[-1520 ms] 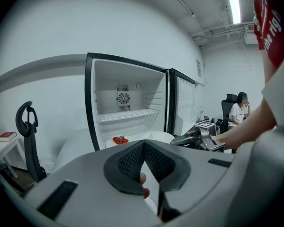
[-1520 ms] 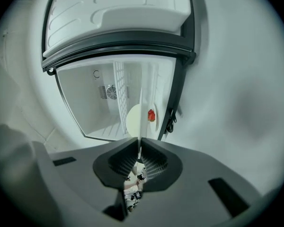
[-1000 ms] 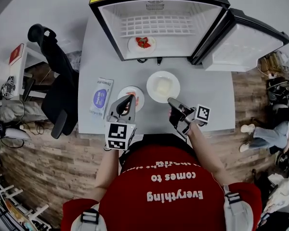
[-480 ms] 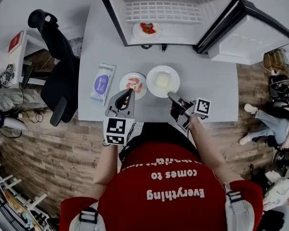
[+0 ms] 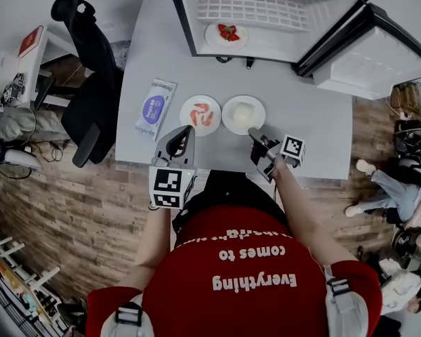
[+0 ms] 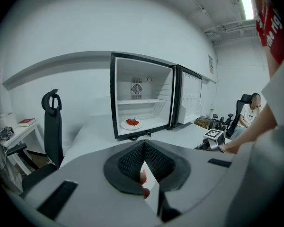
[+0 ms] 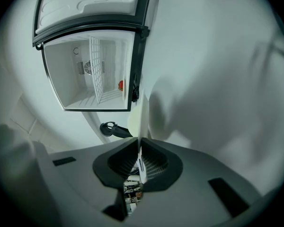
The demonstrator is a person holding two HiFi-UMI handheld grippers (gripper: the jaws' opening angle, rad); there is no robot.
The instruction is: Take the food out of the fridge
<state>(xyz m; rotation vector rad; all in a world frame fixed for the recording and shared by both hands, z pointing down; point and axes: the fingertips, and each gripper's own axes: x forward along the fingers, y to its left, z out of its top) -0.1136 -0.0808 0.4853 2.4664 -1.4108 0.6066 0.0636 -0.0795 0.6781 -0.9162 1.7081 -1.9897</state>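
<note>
My right tongs (image 5: 253, 133) pinch the white-food plate (image 5: 229, 121) by its rim; my left tongs (image 5: 189, 130) are closed at the edge of the red-food plate (image 5: 184, 109).

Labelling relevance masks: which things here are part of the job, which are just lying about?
Job: fridge, open; strawberry plate inside; red-food plate; pale-food plate, rim held by right gripper.
Lying about: blue packet; black chair; red book.

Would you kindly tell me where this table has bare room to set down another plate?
Free: the table right of the pale-food plate, toward the fridge door; also the strip between fridge and plates. Crowded around packet and red-food plate.
</note>
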